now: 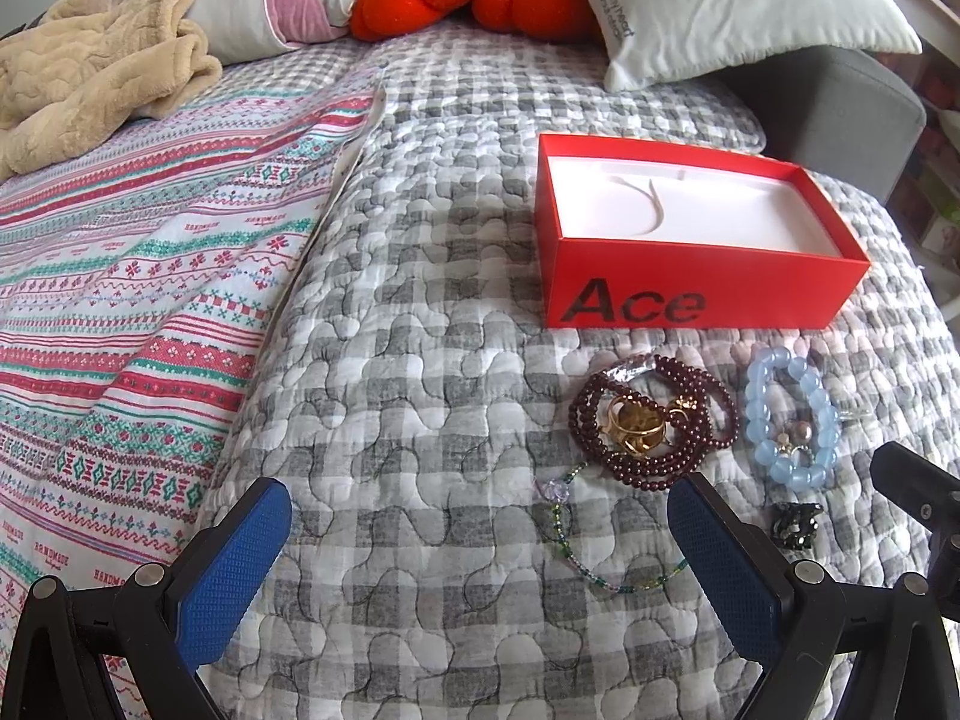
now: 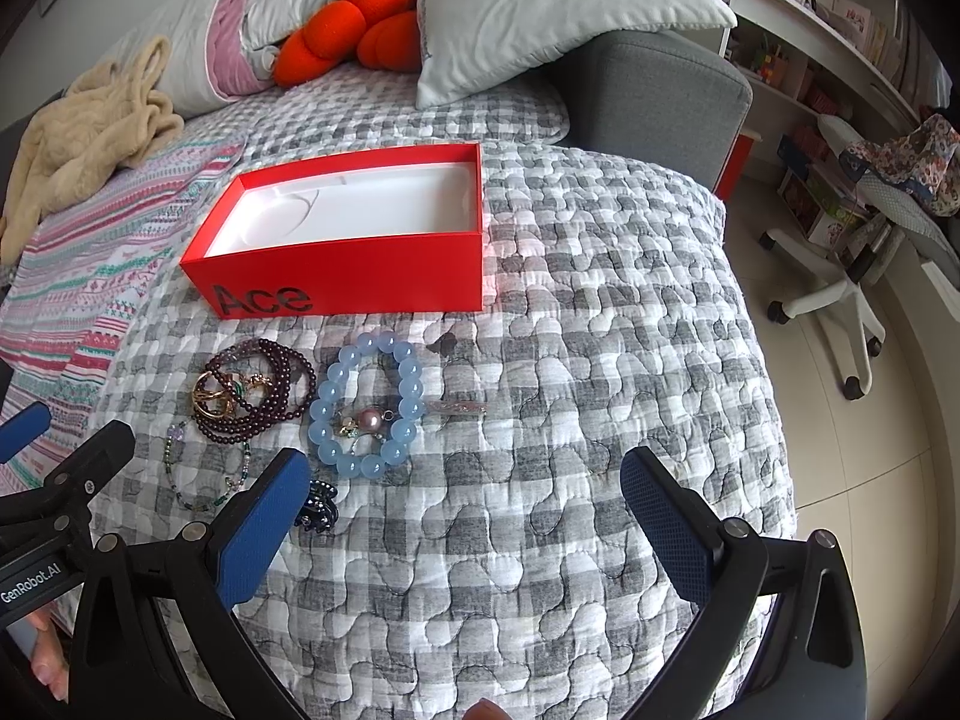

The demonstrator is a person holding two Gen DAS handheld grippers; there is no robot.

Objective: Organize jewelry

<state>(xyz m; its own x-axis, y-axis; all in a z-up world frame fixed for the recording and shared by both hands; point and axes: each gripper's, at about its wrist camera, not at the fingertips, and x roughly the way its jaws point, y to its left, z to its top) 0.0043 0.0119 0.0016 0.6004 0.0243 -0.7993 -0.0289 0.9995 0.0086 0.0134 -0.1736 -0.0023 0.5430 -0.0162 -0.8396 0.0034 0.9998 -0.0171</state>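
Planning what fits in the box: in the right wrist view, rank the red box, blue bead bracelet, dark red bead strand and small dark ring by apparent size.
1. Red box, by far.
2. Blue bead bracelet and dark red bead strand: too alike to rank.
3. Small dark ring, partly hidden by a gripper finger.

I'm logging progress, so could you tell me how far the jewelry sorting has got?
Nothing looks done: the open red cardboard box holds no jewelry. Both the left gripper and right gripper are open, holding nothing. The dark red bead strand, pale blue bead bracelet and thin green bead chain lie on the quilt.
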